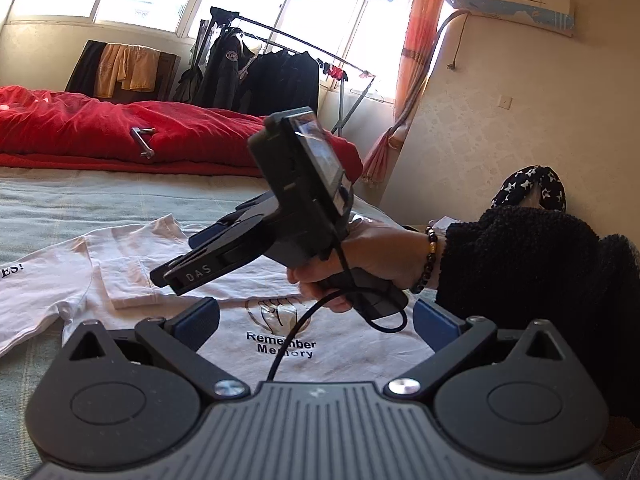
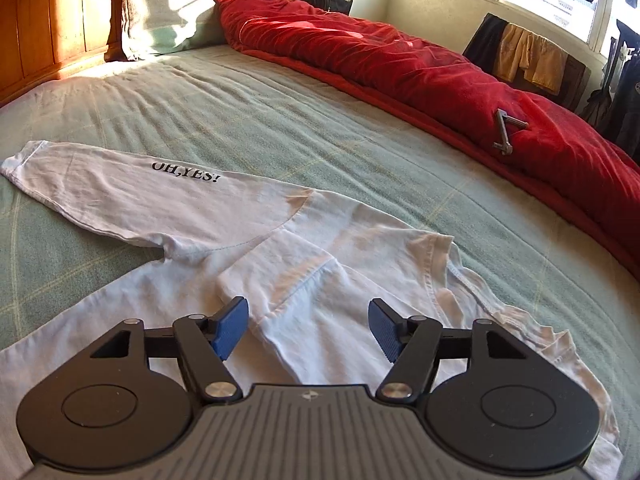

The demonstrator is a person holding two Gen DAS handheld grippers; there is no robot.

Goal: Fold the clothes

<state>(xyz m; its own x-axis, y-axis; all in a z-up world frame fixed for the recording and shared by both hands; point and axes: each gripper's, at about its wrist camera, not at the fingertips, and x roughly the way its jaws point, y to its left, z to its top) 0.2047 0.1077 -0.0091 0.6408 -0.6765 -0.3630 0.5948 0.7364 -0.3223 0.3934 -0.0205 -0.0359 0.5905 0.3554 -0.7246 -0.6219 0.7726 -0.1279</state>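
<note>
One garment: white shirt (image 2: 320,248) on bed (image 2: 280,120), right sleeve folded in.
Right gripper (image 2: 308,330): jaws apart, empty.
Left gripper (image 1: 316,326): apart, empty.
Next: likely left sleeve (image 2: 100,188).

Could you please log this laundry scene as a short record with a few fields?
garment: white long-sleeved shirt, lying on the bed
surface: green bed sheet
fold state: one sleeve laid across the body, the other sleeve with "OH,YES!" print stretched out
right gripper: jaws open above the folded-in sleeve, holding nothing
left gripper: jaws open, empty, over the chest print
background: red duvet
</note>
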